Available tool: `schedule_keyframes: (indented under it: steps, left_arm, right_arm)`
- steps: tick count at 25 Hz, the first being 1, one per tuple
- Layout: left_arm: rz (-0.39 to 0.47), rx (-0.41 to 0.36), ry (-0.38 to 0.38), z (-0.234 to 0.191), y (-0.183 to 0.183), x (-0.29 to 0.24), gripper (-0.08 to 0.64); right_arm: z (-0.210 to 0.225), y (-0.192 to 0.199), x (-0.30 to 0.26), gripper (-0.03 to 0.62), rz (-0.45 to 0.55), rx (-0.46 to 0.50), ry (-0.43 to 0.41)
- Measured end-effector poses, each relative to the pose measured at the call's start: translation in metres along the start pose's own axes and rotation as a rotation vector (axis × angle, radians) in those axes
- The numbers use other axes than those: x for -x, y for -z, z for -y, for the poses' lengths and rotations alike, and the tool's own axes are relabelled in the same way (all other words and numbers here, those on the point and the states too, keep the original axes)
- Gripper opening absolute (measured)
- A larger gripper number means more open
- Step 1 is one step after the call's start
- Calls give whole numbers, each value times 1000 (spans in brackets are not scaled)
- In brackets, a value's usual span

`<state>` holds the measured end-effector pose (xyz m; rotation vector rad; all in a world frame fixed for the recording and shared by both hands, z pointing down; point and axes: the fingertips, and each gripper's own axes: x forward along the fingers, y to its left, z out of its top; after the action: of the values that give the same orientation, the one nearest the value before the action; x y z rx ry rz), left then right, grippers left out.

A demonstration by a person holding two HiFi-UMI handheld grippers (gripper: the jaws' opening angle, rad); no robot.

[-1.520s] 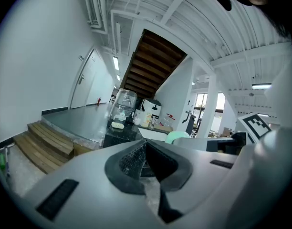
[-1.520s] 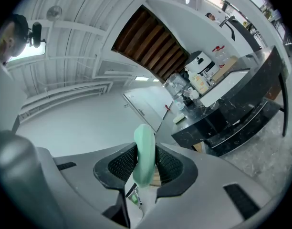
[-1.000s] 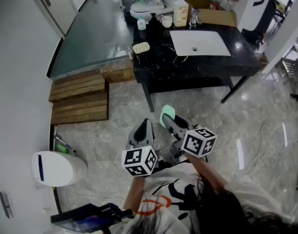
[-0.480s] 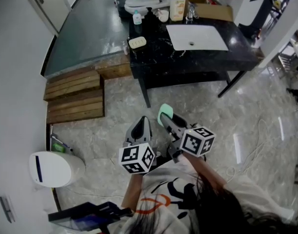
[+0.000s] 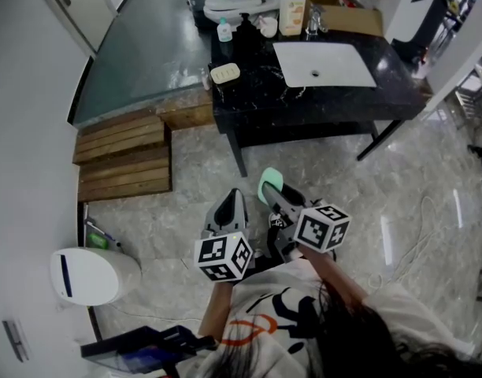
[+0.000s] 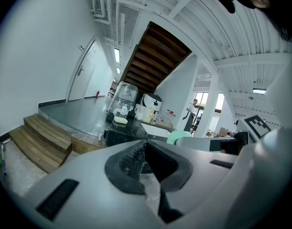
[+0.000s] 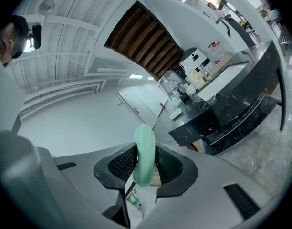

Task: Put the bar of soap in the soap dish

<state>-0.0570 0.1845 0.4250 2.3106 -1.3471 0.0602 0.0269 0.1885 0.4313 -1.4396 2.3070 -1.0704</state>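
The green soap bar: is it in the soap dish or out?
Out. The right tongs grip the pale green oval soap, far from the cream dish on the black counter.

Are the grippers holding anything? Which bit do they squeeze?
The right gripper pinches the pale green oval bar of soap by its flat faces, one end sticking out. The left gripper is shut on nothing.

Mint-green soap bar [image 7: 144, 149] upright in right gripper [image 7: 147, 162]; cream soap dish [image 5: 226, 73] on countertop [image 5: 257, 94].
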Motion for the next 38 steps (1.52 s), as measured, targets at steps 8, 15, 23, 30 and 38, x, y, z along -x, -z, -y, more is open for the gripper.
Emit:
schedule_keyframes:
  steps: [8,15,23,30,38]
  left_arm:
    - [-7,1,-14,-5,-14,-45,2]
    - [2,11,-40,-12,-31,-85,2]
    - [-7,14,-70,-16,-43,-123,2]
    - [-9,9,-89,-13,-50,-153,2]
    - [-10,20,-101,-6,-49,-179,2]
  right_arm:
    - [21,-30,-32,121,-23,6,-13]
    - [40,-58,-64,121,-43,8,-34]
    - [61,-79,-93,122,-72,-8,-60]
    - [82,-98,-111,121,-90,-16,-76]
    - [105,-114,-125,121,-108,-23,-85]
